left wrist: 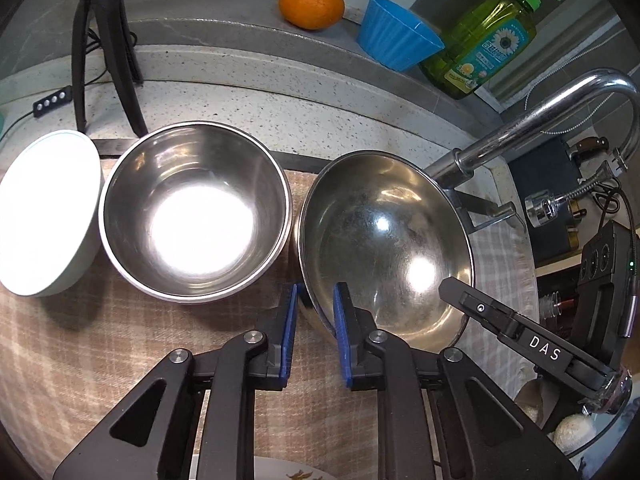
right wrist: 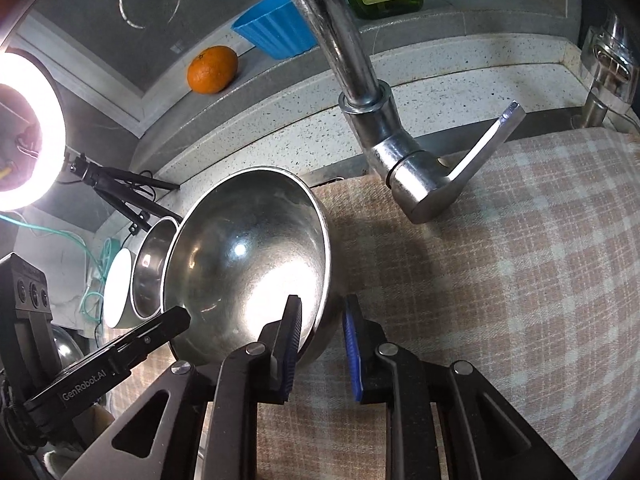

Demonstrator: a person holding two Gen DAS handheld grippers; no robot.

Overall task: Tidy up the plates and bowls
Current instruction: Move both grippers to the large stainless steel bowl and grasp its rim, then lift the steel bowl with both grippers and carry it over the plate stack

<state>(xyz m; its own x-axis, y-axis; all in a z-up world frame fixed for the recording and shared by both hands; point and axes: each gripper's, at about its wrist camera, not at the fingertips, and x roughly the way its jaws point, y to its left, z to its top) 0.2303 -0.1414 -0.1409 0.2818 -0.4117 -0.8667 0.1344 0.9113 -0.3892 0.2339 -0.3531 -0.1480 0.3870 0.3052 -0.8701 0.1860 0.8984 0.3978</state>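
Wide steel bowl [left wrist: 384, 236]: sits right of centre in the left wrist view, on the checked cloth [left wrist: 80, 340], at the right end of a row of three bowls and just below the faucet [left wrist: 540, 120].
Left claw [left wrist: 316, 292]: straddles the bowl's near-left rim, one blue pad outside the wall and one inside. It is released; a dark gap shows beside the rim, so the pads do not yet pinch.
Right claw [right wrist: 320, 304]: straddles the opposite near rim, low in the right wrist view. Its left pad lies inside against the wall, while cloth shows between the outer pad and the bowl. It is released too.
Why two claws: a wide, slick bowl would likely swing from a single rim pinch (thin edge, polished metal), so a hold on both sides should keep it level.
Smaller steel bowl [left wrist: 196, 208]: centre left, almost touching the wide one.
White bowl [left wrist: 48, 212]: far left, right beside the smaller steel one.
Likely aim: nesting the bowls by size, though which goes into which I cannot tell.
Cloth: probably there to cushion and stop sliding on the speckled worktop [left wrist: 280, 112].
Hazard: the faucet spout arches over the bowl's far side, so a lift needs care.
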